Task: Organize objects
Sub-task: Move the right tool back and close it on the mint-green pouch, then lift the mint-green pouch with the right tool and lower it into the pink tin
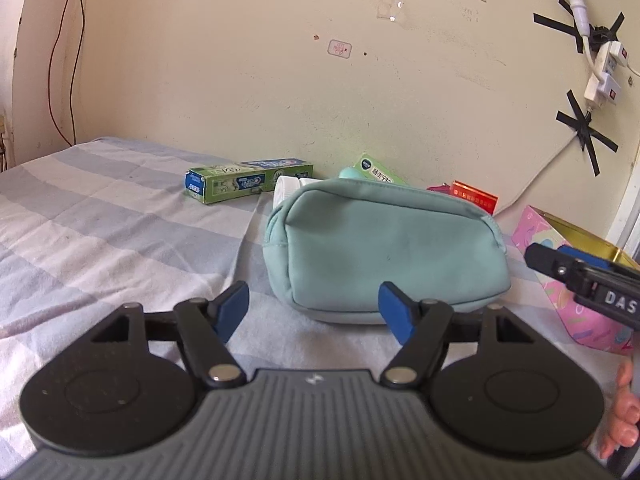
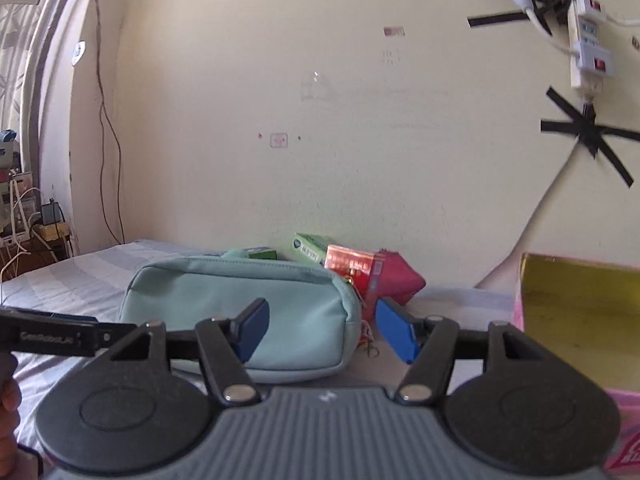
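A: Pouch (image 1: 384,248), teal and zipped, is shown lying on the striped bedsheet (image 1: 100,216) near the wall; how are the blue pads (image 1: 234,308) of the left gripper (image 1: 316,308) set?

B: They are held apart with nothing clasped; only the pouch's near lower edge is seen beyond the gap. In the right wrist view the right gripper (image 2: 324,330) is likewise parted and empty, its pads framing the pouch's right end (image 2: 344,320), with no contact visible.

A: What is arranged around the pouch?

B: Behind it a green toothpaste box (image 1: 248,182) is laid on the sheet, a white item (image 1: 286,190) is seen just beside it, and a light green packet (image 1: 378,170) is propped by the wall. A red box (image 2: 352,266) and a red pouch (image 2: 400,280) are placed to the right. Farther right a pink tin with a gold interior (image 2: 576,312) is shown open.
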